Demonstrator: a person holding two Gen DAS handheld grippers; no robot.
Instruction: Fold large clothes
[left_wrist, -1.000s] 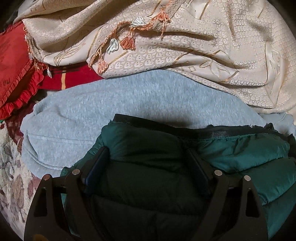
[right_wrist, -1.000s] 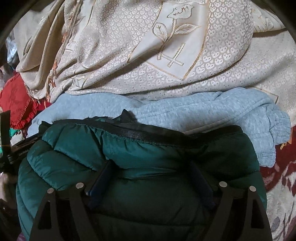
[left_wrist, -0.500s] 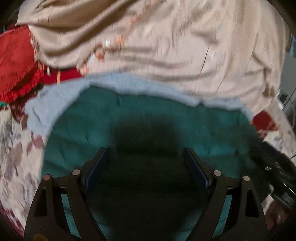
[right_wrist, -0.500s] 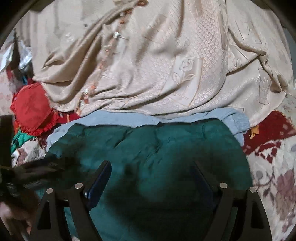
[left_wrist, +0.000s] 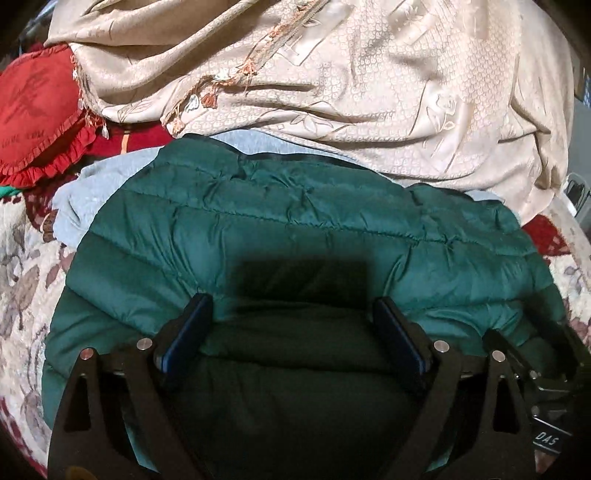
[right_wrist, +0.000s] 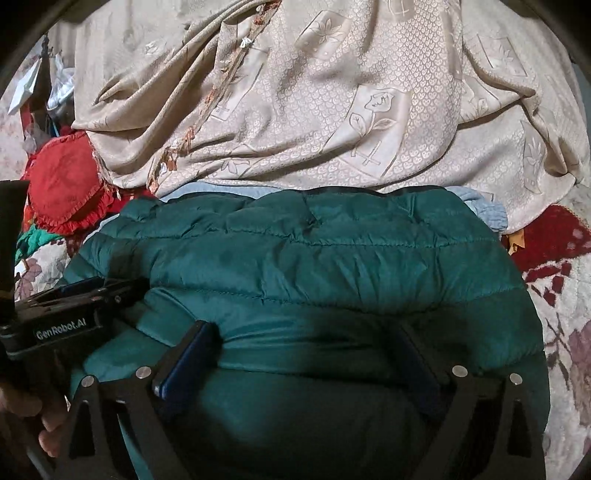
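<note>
A dark green quilted puffer jacket (left_wrist: 295, 236) lies folded in a thick bundle on top of a pale blue fleece garment (left_wrist: 77, 199), which shows only as a strip along the jacket's left and far edges. Both rest on a cream bed cover with a red and brown floral print (left_wrist: 18, 273).

The left hand-held gripper (left_wrist: 291, 317) sits low over the near part of the jacket with its jaws spread wide; the blue-padded fingers (left_wrist: 188, 332) rest against the puffy fabric at either side, and nothing is pinched between them. The right hand-held gripper (right_wrist: 306, 343) is likewise spread wide over the jacket, its left finger pad (right_wrist: 184, 362) pressing into a fold without clamping it. In the right wrist view the left hand-held gripper's black body (right_wrist: 62, 317) lies on the jacket's left side.

Beyond the jacket, a large beige satin cloth with woven flower motifs and orange tassel trim (right_wrist: 332, 110) is heaped across the far side. To its left sits a red frilled cushion (left_wrist: 33, 110).
</note>
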